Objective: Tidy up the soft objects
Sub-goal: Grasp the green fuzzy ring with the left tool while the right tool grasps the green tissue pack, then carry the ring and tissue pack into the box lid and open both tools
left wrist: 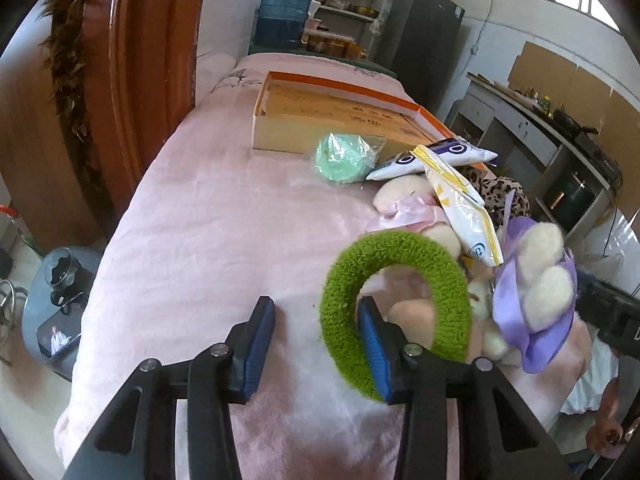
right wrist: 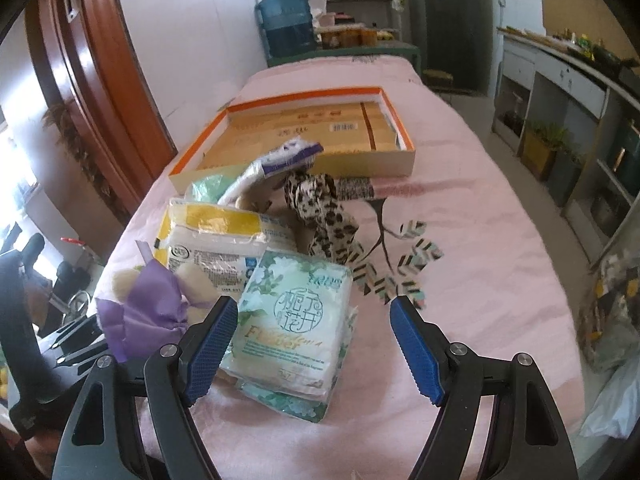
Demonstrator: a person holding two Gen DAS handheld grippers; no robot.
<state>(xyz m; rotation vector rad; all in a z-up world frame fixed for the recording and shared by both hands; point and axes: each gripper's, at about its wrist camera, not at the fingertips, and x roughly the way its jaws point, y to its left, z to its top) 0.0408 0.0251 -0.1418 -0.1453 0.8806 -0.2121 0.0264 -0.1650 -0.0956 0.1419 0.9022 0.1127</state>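
On a pink blanket-covered bed, the left gripper [left wrist: 316,336] has released fingers, one threaded through a fuzzy green fabric ring [left wrist: 394,304], while the right gripper [right wrist: 316,346] gapes beside a floral tissue pack [right wrist: 296,320]

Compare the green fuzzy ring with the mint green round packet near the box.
The green fuzzy ring is bright green, open in the middle and bare; the mint green round packet is pale, a solid disc, wrapped in clear plastic. The ring stands up on edge at the left gripper, one finger through its hole; the packet lies apart, against the box. Both are round and rest on the pink blanket.
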